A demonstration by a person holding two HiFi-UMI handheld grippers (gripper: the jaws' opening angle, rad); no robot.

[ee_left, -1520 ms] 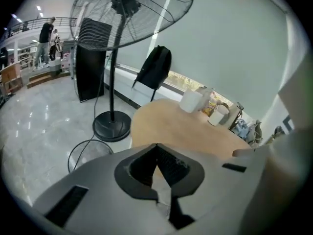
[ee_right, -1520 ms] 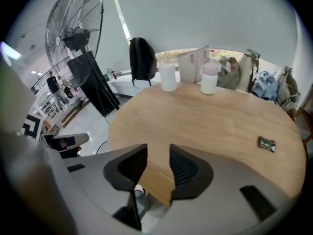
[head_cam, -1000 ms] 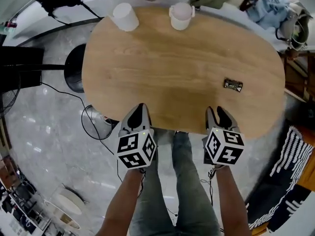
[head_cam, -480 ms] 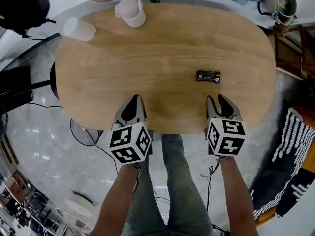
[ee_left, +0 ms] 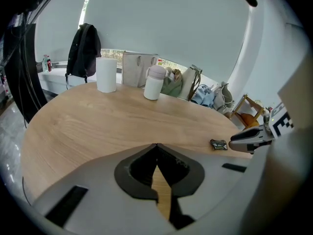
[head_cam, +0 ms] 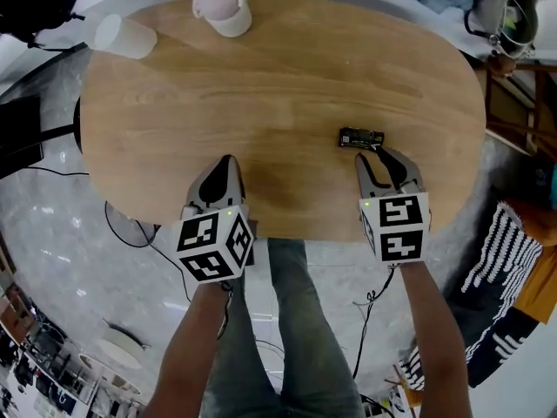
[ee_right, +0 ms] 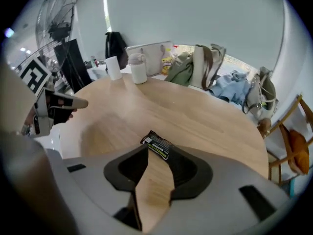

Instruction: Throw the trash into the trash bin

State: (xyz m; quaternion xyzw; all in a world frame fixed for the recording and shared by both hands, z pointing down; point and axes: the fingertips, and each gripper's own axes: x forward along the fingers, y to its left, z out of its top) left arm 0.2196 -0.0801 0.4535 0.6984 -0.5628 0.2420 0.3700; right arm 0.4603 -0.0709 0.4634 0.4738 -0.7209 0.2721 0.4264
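A small dark snack wrapper lies flat on the oval wooden table, right of centre. My right gripper points down at it, open, and its tips reach the wrapper's near edge. In the right gripper view the wrapper sits just ahead of the gap of the right gripper. Those jaws have just been closing a little, with nothing pinched. My left gripper hovers over the table's near edge, its tips together and empty. The left gripper view shows the left gripper closed, with the wrapper off to the right.
A white cup lies on its side at the far left of the table, next to a pale lidded mug. Bags and clothes crowd the far side. A wooden chair and striped rug stand to the right. Cables trail on the floor.
Both grippers have moved forward and lower over the table. The right one has rolled and come up to the wrapper, which was well ahead of it before.
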